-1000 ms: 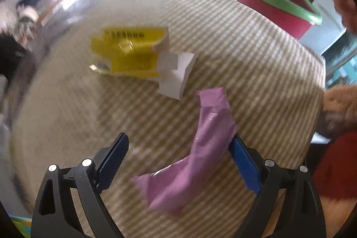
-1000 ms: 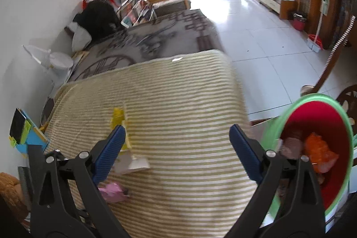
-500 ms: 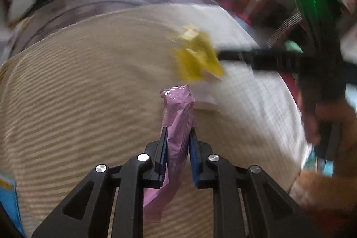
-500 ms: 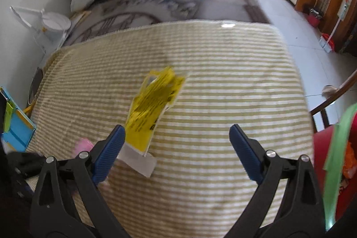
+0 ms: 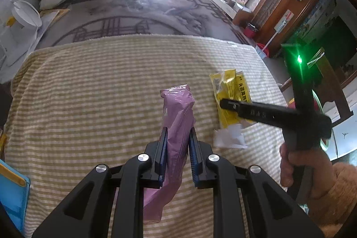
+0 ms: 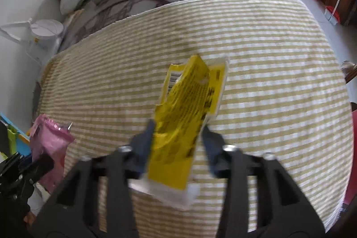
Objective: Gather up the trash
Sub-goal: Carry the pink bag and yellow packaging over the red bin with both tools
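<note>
Purple wrapper pinched upright in left gripper, lifted off striped cloth for binning. Right gripper jaws just closing around yellow packet, just right of purple wrapper; firm pinch uncertain through blur. Packet low over cloth, ready for lifting.

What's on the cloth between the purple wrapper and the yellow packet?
Nothing: bare striped cloth separates the purple wrapper from the yellow packet, seen in the left wrist view.
</note>
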{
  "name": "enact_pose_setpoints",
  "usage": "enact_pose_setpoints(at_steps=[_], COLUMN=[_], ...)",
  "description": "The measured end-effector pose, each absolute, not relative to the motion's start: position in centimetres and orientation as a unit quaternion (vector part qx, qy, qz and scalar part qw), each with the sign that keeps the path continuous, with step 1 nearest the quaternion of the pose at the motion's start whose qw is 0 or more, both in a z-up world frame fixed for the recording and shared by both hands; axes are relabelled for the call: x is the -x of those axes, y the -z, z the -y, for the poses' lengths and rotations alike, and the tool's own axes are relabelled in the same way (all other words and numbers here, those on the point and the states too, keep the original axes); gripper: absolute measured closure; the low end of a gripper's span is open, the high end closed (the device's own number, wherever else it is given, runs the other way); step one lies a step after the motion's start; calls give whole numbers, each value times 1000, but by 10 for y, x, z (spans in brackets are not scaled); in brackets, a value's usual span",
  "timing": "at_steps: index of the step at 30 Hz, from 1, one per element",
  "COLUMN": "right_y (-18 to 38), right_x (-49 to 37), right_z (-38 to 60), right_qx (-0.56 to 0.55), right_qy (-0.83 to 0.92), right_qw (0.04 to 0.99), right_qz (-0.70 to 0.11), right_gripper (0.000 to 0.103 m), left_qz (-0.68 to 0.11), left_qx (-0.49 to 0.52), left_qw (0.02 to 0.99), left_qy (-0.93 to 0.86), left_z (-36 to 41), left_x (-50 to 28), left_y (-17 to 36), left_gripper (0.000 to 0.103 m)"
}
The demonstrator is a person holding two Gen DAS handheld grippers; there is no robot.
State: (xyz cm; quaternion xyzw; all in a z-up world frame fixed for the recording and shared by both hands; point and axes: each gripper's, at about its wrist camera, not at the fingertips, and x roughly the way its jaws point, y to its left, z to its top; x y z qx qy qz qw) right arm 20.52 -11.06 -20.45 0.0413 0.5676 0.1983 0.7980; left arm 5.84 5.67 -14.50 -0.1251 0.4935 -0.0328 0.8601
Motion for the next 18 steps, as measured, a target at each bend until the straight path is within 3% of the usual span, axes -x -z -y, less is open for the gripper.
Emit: enact_pose_setpoints(at_steps=[9,18], right_y=[111,77], right_x=[-159,-141], right_z=[151,168], right_qx=[-53,-64], right_qy=[-213,-212], right_qw=[858,879], right_qz=[-464,-421], right_gripper=[70,70], left_qz=[-437,-419], left_qx=[109,104], left_qw=[893,902], left_qy=[1,19], left_z=[-48,-27], left_x=[-65,-75], left_y=[95,75], left_gripper=[88,87])
